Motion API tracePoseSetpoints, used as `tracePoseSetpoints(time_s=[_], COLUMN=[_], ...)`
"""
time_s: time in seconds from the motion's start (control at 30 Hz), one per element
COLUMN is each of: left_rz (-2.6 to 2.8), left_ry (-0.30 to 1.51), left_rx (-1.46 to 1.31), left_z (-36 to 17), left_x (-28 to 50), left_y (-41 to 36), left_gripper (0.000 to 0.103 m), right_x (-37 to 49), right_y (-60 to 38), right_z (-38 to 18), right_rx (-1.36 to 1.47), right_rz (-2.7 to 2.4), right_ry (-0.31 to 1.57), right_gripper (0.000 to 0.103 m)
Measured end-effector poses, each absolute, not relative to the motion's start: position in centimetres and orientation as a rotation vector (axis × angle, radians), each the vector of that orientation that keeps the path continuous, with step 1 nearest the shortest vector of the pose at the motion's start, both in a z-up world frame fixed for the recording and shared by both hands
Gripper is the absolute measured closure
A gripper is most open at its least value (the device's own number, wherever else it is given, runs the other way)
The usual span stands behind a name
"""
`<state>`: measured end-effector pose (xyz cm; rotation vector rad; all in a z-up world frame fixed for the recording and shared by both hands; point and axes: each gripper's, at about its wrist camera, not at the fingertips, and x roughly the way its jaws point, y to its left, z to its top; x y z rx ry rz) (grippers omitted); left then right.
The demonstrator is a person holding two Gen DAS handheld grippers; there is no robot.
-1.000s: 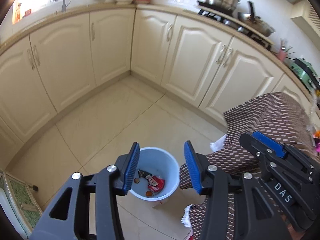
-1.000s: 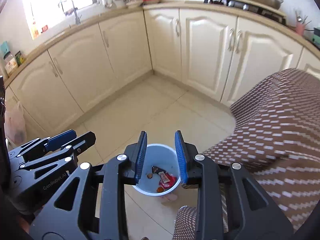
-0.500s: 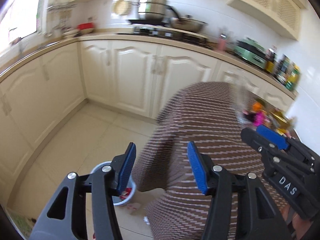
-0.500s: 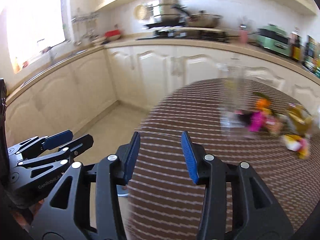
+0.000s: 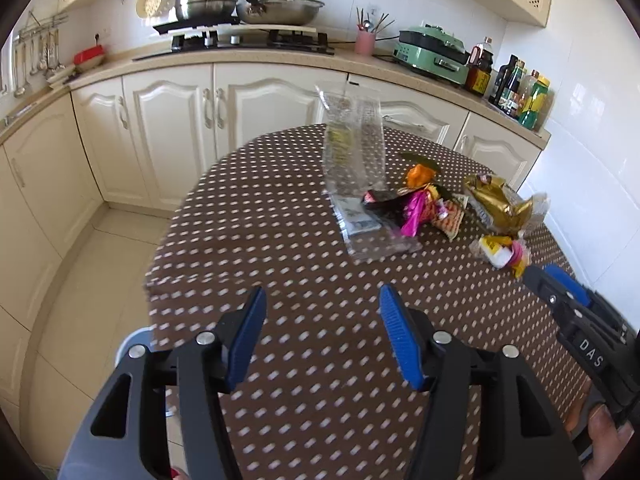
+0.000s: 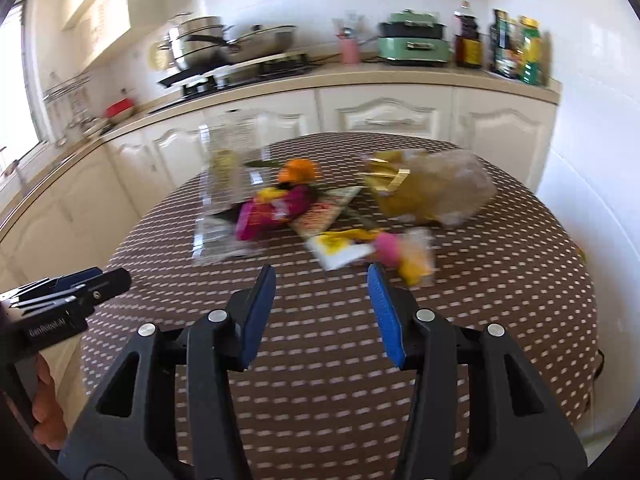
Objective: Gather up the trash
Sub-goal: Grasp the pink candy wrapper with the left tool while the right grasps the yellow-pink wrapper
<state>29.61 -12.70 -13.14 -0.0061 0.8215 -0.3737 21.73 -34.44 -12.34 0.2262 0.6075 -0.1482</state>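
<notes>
Left wrist view now faces the round table (image 5: 280, 216) in its brown dotted cloth, where 1 second ago both cameras looked down into the blue bin on the floor. That swing from bin to table reads as one drop-off finished and the next pick-up beginning, since neither gripper carries anything.

The trash sits in a loose cluster toward the far right of the tabletop, well apart from both grippers. Largest is a tall clear plastic bag (image 5: 354, 148), standing half upright. Next is a crumpled gold wrapper (image 5: 498, 202) near the far edge, then a flat clear sleeve (image 5: 376, 236) lying on the cloth, a pink and magenta wrapper (image 5: 416, 212) with something orange (image 5: 420, 174) just behind it, and a small yellow and white packet (image 5: 500, 254) nearest the right hand.

The left gripper (image 5: 322, 334) has its jaws apart and opening, with only cloth between them. The right gripper (image 6: 320, 312) is likewise apart and opening, empty, and aimed roughly at the yellow packet (image 6: 340, 246).

Of containers, only a sliver of the blue bin (image 5: 134, 342) shows at the table's near left edge (its contents are hidden from here). The clear bag looks nearly empty, though blur makes that uncertain.
</notes>
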Motion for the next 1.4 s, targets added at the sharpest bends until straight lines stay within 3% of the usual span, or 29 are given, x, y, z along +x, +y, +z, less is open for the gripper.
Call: tracePoseSetpoints(time_s=[0.5, 0.63, 0.67, 0.7, 0.73, 0.77, 1.27, 1.4], left_rz=[-0.506, -0.509, -0.505, -0.508, -0.518, -0.524, -0.571, -0.553], left_ry=[0.858, 0.878, 0.878, 0.875, 0.884, 0.888, 0.768, 0.775], left_rx=[0.169, 0.195, 0.196, 0.192, 0.19, 0.186, 0.086, 0.079], left_z=[-14.2, -14.9, -14.9, -14.9, -15.0, -15.1, -12.2, -12.3], left_x=[34.6, 36.1, 36.2, 36.4, 36.6, 36.6, 31.6, 31.3], left_y=[-23.3, -24.9, -25.0, -25.3, -25.5, -25.5, -21.1, -19.9], left_gripper=[0.044, 0.045, 0.052, 0.069, 0.077, 0.094, 0.098, 0.098], right_x=[24.2, 24.7, 24.8, 24.9, 25.0, 25.2, 28.7, 29.6], right_y=[-40.1, -40.9, -40.9, -40.8, -40.8, -40.8, -39.2, -39.2], right_z=[-13.0, -13.6, -13.6, -13.7, -13.8, -13.9, -15.4, -16.0], right_rx=[0.268, 0.293, 0.282, 0.266, 0.262, 0.263, 0.148, 0.152], right_rz=[-0.178, -0.163, -0.17, -0.175, -0.173, -0.168, -0.169, -0.164], right_ry=[0.606, 0.63, 0.639, 0.651, 0.658, 0.663, 0.81, 0.841], right_gripper=[0.051, 0.044, 0.04, 0.039, 0.039, 0.038, 0.025, 0.026])
